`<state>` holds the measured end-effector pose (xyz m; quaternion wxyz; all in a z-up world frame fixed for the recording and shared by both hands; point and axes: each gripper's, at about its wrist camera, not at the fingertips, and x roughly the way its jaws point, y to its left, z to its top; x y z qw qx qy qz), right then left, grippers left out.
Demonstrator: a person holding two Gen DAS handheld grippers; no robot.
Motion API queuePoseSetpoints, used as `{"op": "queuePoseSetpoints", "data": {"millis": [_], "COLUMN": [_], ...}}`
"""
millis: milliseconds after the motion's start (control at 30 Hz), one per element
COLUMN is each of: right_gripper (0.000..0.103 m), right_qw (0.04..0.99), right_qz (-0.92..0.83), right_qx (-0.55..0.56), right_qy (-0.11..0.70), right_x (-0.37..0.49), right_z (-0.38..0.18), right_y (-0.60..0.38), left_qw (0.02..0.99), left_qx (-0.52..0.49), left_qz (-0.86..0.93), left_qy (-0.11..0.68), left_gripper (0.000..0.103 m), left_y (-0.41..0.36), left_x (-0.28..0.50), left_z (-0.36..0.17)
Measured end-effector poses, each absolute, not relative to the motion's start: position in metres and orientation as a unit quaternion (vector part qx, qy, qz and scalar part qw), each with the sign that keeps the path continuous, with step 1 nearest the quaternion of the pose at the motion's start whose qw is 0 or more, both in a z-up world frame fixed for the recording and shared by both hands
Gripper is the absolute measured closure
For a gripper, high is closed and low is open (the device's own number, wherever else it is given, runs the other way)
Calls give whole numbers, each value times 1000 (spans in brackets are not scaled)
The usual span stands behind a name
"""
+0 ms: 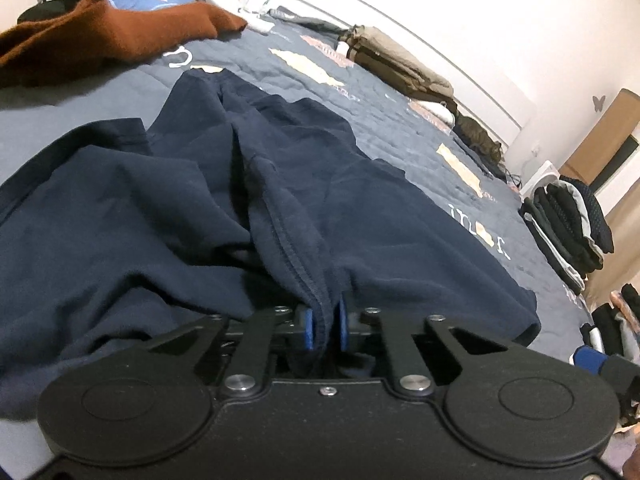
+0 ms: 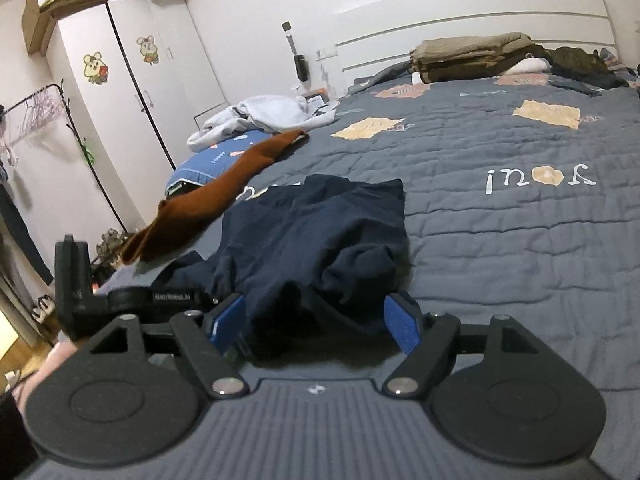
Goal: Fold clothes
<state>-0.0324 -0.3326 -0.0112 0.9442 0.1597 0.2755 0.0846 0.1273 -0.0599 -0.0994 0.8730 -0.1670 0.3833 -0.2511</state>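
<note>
Your left gripper (image 1: 325, 326) was clenched on a stitched hem of the navy shirt (image 1: 280, 184), the blue pads (image 1: 309, 328) squeezing a thin fold of cloth right at their tips. That was the weak spot: with so little fabric in the bite, a sharp pull could have slipped the hem out, and the shirt would have dropped back in a heap. From the pinch the cloth ran away in a ridge toward the far side of the bed (image 1: 132, 88), so lifting from this one edge alone would likely have dragged the whole bunched shirt rather than spread it.

Your right gripper (image 2: 316, 322) stood released, its blue pads (image 2: 402, 326) wide apart with a rumpled lump of the same shirt (image 2: 320, 236) between them but, as far as I could tell, not pressed. Closing there risked grabbing several layers at once and locking in the creases.

Both grippers pointed forward and somewhat down at the near edge of the bed, the left one just to the left of the right and showing at the left rim of the right camera's view.

The shirt lay crumpled on the near part of the grey quilt (image 2: 520, 240). A brown garment (image 2: 224, 196) lay just left of it, its near end close to the shirt's left edge; a wide sweep could have snagged it.
</note>
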Motion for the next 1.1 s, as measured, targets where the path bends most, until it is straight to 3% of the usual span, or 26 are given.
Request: {"op": "queuePoseSetpoints", "data": {"millis": [400, 667, 800, 867, 1100], "right_gripper": [27, 27, 27, 27, 27], "right_qw": [938, 936, 934, 932, 927], "right_qz": [93, 102, 106, 112, 154], "right_qx": [157, 168, 167, 167, 143], "right_qy": [295, 291, 297, 300, 312], "right_x": [-28, -32, -34, -35, -39], "right_z": [-8, 6, 6, 4, -4], "right_y": [-337, -360, -364, -364, -348], "left_qw": [863, 837, 840, 843, 835], "left_qx": [-146, -92, -9, 32, 17], "left_qz": [-336, -421, -417, -412, -450], "left_qy": [348, 338, 349, 345, 315], "left_gripper": [97, 98, 97, 90, 48], "left_y": [-76, -102, -115, -115, -69], "left_x": [79, 17, 1, 0, 4], "left_z": [-71, -66, -67, -62, -35]}}
